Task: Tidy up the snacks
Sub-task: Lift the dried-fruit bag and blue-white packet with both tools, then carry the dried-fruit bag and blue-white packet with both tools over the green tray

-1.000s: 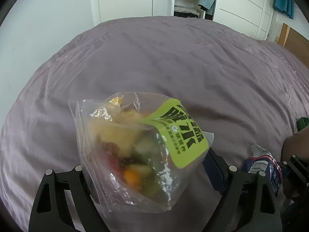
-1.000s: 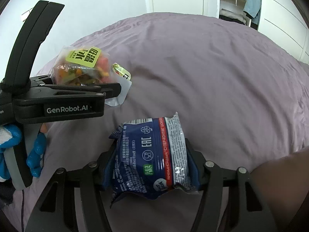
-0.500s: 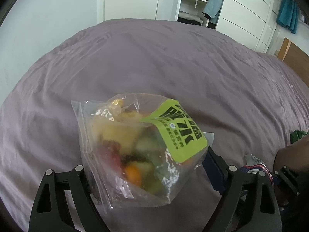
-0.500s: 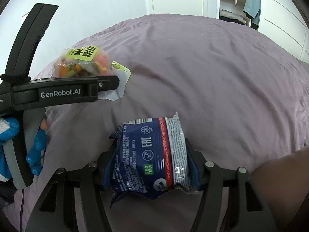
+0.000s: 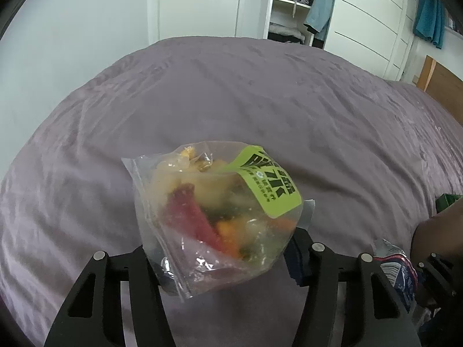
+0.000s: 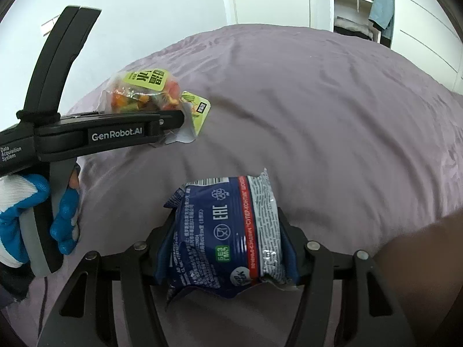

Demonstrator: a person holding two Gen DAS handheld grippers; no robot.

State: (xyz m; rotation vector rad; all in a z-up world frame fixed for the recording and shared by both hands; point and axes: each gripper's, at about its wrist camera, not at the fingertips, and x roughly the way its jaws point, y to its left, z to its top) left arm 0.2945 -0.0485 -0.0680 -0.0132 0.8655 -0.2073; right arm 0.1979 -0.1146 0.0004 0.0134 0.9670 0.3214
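Left wrist view: the left gripper has its jaws closing on a clear bag of mixed snacks, which sits between the fingers with the pads pressing its lower sides. The bag is held above the purple bedspread. Judged soft, light and crinkly, with slippery film; loose pieces inside may crush, so the lower body near the seam is the safer hold. Its lime-green label carries bold black characters, not legible to me.

Right wrist view: the right gripper is clamped on a dark blue packet, also above the bedspread. Judged light, puffy and somewhat slick; a grip across the middle suits it. Legible print: "EAC", a recycling mark, Cyrillic text on a red stripe. Beyond, the left gripper's body reads "GenRobot.AI" and "Data Acquisition System", held by a gloved hand.
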